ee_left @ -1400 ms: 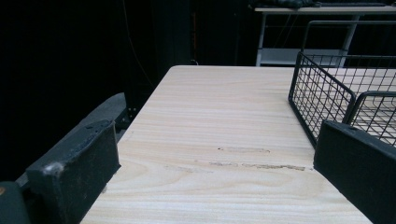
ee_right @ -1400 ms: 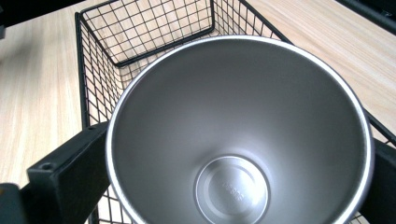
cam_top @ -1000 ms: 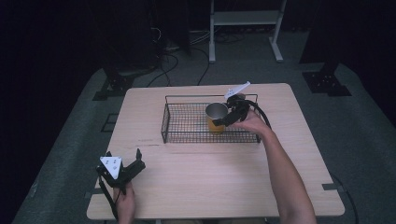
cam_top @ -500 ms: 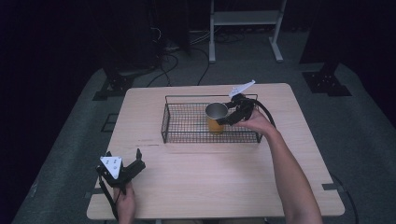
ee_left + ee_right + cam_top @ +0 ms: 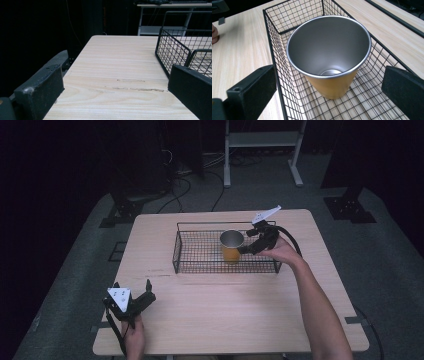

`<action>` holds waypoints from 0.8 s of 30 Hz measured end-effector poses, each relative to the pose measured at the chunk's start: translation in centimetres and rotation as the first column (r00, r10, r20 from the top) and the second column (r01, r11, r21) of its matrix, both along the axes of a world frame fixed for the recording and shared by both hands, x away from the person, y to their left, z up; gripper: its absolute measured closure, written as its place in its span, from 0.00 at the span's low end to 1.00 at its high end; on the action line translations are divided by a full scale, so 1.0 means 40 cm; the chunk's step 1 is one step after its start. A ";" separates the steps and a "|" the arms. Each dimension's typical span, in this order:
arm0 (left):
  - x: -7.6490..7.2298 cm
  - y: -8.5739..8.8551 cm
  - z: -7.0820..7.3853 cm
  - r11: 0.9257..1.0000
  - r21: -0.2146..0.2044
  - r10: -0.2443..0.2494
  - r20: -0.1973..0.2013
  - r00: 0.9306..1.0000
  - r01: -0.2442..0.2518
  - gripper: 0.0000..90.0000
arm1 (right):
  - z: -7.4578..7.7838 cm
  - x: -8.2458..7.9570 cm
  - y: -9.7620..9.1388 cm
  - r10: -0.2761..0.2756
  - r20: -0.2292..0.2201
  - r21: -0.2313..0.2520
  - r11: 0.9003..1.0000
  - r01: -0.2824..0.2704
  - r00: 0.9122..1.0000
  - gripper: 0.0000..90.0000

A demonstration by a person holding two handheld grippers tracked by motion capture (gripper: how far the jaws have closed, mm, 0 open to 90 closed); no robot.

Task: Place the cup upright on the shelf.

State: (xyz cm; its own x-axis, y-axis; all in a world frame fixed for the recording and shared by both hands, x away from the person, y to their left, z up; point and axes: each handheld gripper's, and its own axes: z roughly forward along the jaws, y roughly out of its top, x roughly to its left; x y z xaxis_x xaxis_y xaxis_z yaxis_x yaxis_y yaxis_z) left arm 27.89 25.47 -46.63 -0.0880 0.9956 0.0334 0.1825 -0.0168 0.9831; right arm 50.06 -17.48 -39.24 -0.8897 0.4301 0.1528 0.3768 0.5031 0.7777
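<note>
Yellow cup (image 5: pixel 231 247), blk wire basket (image 5: pixel 200 251)

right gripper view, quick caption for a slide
Open hand-held gripper facing an upright, empty metal cup standing inside a black wire basket on a wooden table.

a: where's the left gripper (image 5: pixel 141 298)?

b: low at the person's near left, held in the left hand (image 5: pixel 132 335), jaws spread wide.

a: the right gripper (image 5: pixel 248 247)?

b: reached far forward on a stretched forearm (image 5: pixel 320 307), jaws parted (nothing between them).
</note>
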 end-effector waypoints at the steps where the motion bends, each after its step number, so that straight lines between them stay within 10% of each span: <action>1: 0.000 0.000 0.000 1.000 0.001 0.000 0.000 1.000 0.000 0.00 | 0.000 0.000 0.000 0.000 0.000 0.000 1.000 0.000 1.000 0.00; 24: -0.002 0.000 0.000 1.000 0.000 -0.003 0.001 1.000 0.003 0.00 | 0.039 -0.030 -0.033 0.003 0.006 0.012 1.000 -0.003 1.000 0.00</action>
State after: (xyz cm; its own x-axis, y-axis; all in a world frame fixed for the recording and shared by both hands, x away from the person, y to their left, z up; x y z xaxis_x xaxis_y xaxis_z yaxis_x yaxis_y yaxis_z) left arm 27.81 25.46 -46.63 -0.0852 0.9958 0.0337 0.1816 -0.0177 0.9832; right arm 48.88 -18.81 -37.67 -0.8919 0.4256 0.1529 0.3708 0.4947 0.7860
